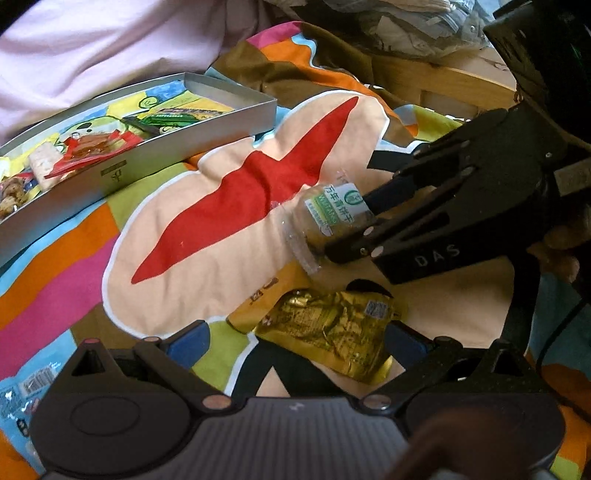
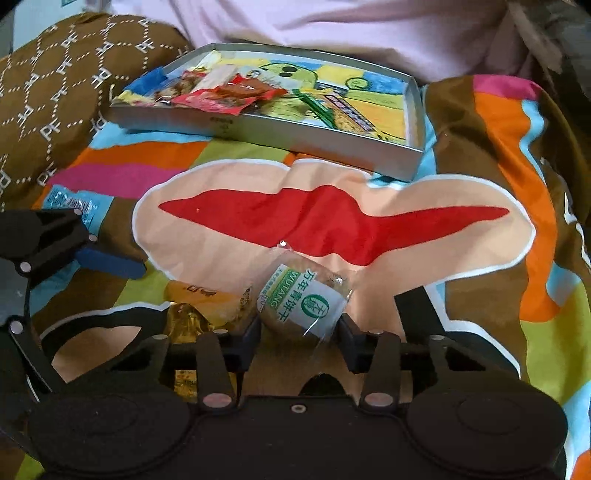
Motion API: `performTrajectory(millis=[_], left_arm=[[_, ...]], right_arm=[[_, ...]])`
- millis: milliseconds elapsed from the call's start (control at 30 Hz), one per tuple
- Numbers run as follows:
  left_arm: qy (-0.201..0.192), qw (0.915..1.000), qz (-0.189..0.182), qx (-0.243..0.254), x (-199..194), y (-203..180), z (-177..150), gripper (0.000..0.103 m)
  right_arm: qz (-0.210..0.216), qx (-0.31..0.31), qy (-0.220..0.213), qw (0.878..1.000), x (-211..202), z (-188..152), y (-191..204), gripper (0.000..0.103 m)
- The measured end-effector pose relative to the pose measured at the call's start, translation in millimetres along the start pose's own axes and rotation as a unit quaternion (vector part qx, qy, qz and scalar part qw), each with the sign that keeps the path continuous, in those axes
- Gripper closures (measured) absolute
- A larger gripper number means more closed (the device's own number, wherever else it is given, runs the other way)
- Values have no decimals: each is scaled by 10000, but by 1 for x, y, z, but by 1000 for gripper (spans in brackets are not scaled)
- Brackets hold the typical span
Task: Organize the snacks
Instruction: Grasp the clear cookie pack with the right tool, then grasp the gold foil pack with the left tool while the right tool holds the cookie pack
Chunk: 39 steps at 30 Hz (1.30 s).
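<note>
Lower left of the left wrist view: blue packet [image 1: 16,400] cut off by the frame edge, half hidden behind the gripper body. Gold pouch [image 2: 184,321] mostly hidden behind right gripper's linkage, print unreadable.

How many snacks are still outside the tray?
3 that I can see: the clear biscuit packet in the right gripper, the gold packet between the left gripper fingers, and a blue packet on the blanket. More may be hidden.

A bright patchwork bedspread [image 2: 480,122] with a red-and-peach shape covers the bed. A brown patterned pillow [image 2: 55,85] lies at its edge, with pale pink fabric [image 2: 332,29] behind.
</note>
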<state>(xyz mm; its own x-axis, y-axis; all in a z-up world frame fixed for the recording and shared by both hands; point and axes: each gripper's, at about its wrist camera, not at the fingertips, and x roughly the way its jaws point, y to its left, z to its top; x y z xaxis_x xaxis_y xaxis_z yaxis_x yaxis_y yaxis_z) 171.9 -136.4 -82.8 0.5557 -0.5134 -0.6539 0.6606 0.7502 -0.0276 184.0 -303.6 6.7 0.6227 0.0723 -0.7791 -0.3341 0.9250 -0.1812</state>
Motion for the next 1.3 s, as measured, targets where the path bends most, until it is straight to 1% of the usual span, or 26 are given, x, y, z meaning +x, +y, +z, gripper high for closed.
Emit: performTrajectory(millis=[133, 267, 400, 533, 633, 733, 800, 867, 900, 933, 1033, 1133, 1200, 1300], left_arm=[[-52, 9996, -100, 258, 8, -1, 6, 0], [43, 9983, -449, 371, 16, 4, 12, 0], [174, 9969, -659, 387, 24, 10, 14, 0], [173, 9969, -712, 280, 26, 13, 11, 1], [179, 9967, -701, 373, 24, 10, 8, 4], [196, 9957, -801, 411, 19, 7, 8, 6], [249, 9944, -889, 504, 15, 1, 7, 7], [296, 9939, -883, 594, 11, -6, 5, 7], [326, 9943, -862, 536, 10, -8, 5, 7], [401, 9949, -851, 361, 10, -8, 5, 6], [602, 9940, -811, -431, 9, 2, 4, 6], [676, 9892, -753, -1065, 6, 10, 4, 6], [729, 9850, -597, -1444, 7, 12, 6, 6], [798, 9803, -302, -1781, 11, 10, 11, 6]], right_arm=[[-7, 83, -21, 10000, 0, 0, -3, 58], [20, 184, -40, 9998, 1, 0, -5, 58], [51, 282, -65, 9996, 2, 1, -7, 58], [67, 328, -90, 9994, 3, 1, -7, 58], [87, 380, -105, 9992, 3, 1, -8, 57], [113, 424, -115, 9990, 2, 1, -9, 57], [139, 446, -110, 9988, 2, 1, -9, 57], [164, 468, -108, 9987, 1, 1, -9, 56], [171, 490, -111, 9986, 1, 1, -10, 56], [181, 515, -117, 9984, 0, 0, -10, 56], [230, 619, -137, 9977, 0, 1, -13, 55], [311, 763, -151, 9965, 1, 3, -16, 55], [406, 862, -152, 9953, 2, 5, -20, 54], [554, 1005, -149, 9933, 7, 9, -26, 50]])
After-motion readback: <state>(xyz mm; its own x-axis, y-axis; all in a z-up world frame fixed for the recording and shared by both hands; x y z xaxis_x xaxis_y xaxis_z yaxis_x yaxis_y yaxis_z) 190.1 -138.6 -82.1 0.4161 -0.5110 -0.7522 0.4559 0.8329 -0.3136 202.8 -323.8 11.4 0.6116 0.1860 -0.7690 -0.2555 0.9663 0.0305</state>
